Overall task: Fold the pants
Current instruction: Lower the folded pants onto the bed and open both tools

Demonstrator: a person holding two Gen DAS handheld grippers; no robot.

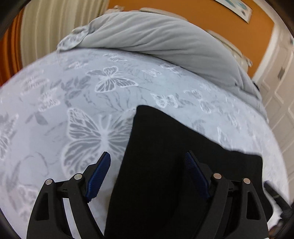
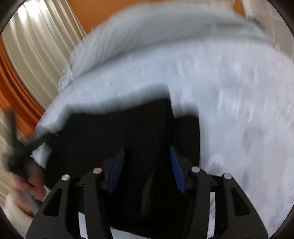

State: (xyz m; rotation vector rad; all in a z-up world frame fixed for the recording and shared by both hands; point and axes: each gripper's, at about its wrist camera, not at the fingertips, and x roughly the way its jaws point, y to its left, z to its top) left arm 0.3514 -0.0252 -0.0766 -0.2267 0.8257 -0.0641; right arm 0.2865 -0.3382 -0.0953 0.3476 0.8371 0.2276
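Observation:
Black pants (image 1: 165, 156) lie flat on a pale blue bedsheet with a butterfly print (image 1: 102, 88). My left gripper (image 1: 148, 161) is open, hovering over the pants' left edge; its left blue pad is over the sheet, its right pad over the black cloth. In the right wrist view, which is blurred by motion, the black pants (image 2: 119, 128) fill the lower middle. My right gripper (image 2: 147, 156) is open above them with nothing between its pads.
A rolled grey duvet (image 1: 156, 38) lies along the far side of the bed. Cream curtains (image 1: 46, 22) and an orange wall (image 1: 202, 16) stand behind. White doors (image 1: 279, 82) are at right. The other gripper and a hand (image 2: 23, 165) show at left.

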